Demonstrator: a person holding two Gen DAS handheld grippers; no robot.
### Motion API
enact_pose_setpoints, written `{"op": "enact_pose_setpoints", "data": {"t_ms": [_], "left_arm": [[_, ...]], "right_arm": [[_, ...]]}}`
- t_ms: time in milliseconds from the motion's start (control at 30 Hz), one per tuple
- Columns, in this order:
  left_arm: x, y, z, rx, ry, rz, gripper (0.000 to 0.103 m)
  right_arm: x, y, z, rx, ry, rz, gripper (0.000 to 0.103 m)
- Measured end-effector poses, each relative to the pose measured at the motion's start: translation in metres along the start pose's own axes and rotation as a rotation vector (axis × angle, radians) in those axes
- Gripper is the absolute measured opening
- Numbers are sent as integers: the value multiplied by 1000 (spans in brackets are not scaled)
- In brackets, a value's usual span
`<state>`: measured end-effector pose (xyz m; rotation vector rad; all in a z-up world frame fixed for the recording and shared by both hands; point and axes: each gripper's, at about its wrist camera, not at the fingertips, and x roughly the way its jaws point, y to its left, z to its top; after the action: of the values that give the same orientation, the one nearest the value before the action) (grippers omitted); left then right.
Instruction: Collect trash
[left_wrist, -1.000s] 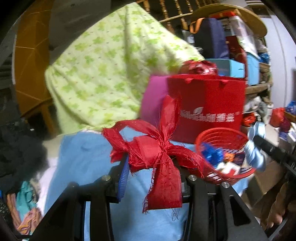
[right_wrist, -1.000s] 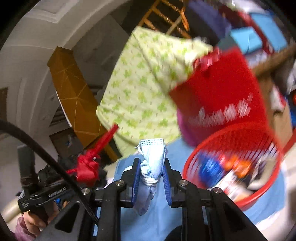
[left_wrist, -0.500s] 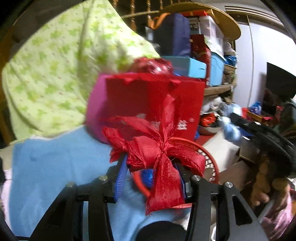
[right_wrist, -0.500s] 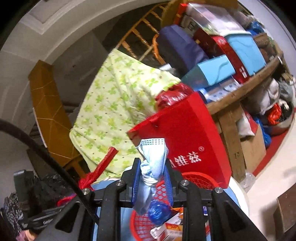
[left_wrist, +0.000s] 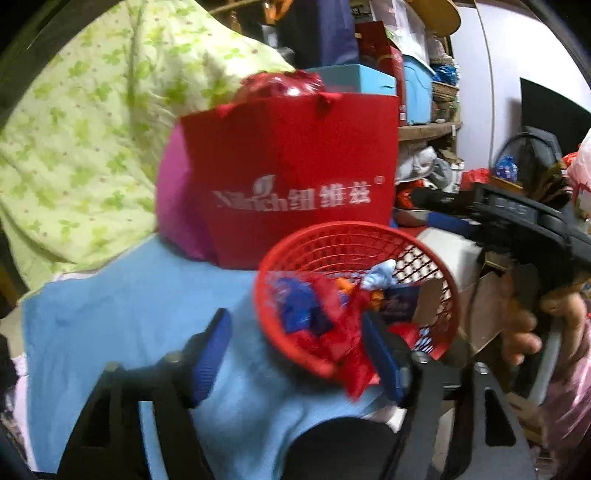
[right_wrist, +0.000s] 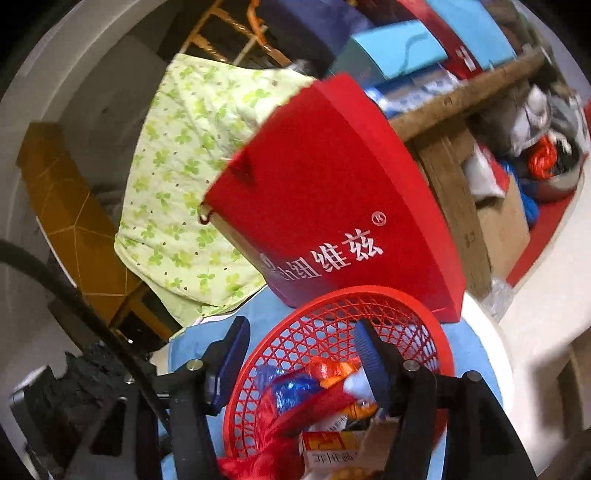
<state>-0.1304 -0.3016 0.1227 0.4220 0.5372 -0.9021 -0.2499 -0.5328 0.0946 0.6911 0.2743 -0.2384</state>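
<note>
Over the red basket (left_wrist: 436, 258) on the blue cloth (left_wrist: 129, 306) | we find left gripper (left_wrist: 295, 350) and right gripper (right_wrist: 299, 358) both spread apart, holding nothing | red ribbon (left_wrist: 343, 347) and blue rag (left_wrist: 380, 275) lie inside with wrappers.

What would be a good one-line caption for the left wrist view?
Open left claw above a red mesh basket of trash, red ribbon draped over its rim.

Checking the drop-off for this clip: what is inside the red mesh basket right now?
The red mesh basket holds a red ribbon scrap, a blue foil wrapper, an orange wrapper, a pale blue cloth and a small carton. Anything beneath this pile is covered.
</note>
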Motion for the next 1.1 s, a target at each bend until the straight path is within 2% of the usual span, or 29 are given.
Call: {"op": "enact_pose_setpoints", "data": {"t_ms": [133, 400, 533, 733, 1100], "left_arm": [[-31, 20, -13, -23, -44, 87, 89], [-73, 59, -27, -112, -16, 257, 90], [-95, 71, -31, -132, -43, 334, 90], [-119, 77, -32, -148, -74, 392, 90], [-150, 65, -23, -152, -105, 433, 91]], "right_arm": [[-25, 25, -7, -72, -18, -6, 63], [-59, 100, -32, -241, -56, -42, 63], [-69, 131, -46, -317, -44, -80, 65], [-86, 158, -61, -387, -40, -142, 68], [-110, 166, -68, -412, -33, -243, 69]]}}
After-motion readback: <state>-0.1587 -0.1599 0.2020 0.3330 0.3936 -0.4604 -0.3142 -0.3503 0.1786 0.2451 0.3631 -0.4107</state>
